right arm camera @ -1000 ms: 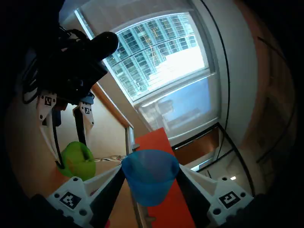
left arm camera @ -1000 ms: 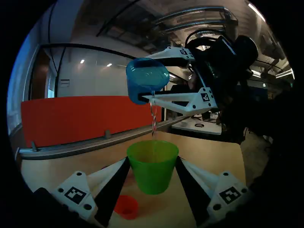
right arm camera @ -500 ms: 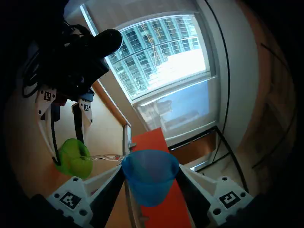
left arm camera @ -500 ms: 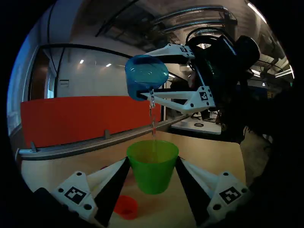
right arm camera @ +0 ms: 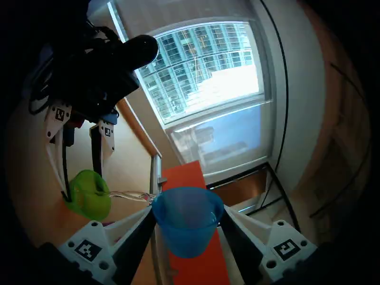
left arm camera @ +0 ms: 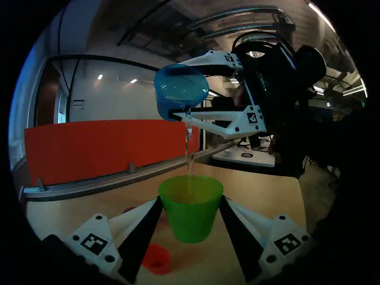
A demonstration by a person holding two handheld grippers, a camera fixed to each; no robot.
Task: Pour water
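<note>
Right gripper (right arm camera: 187, 213) clamps blue cup (left arm camera: 181, 90), raised and tipped further than 1 s ago; water stream (left arm camera: 188, 142) falls from 12 o'clock into green cup (left arm camera: 191, 211), clamped by left gripper (left arm camera: 190, 202); pour continuing

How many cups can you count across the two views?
3. The blue cup is tilted in the right gripper, above the green cup that the left gripper holds; a small red cup sits on the table beside it. Others may be hidden.

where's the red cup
The red cup sits low in the left gripper view, on the table, below-left of the green cup in the left gripper.
</note>
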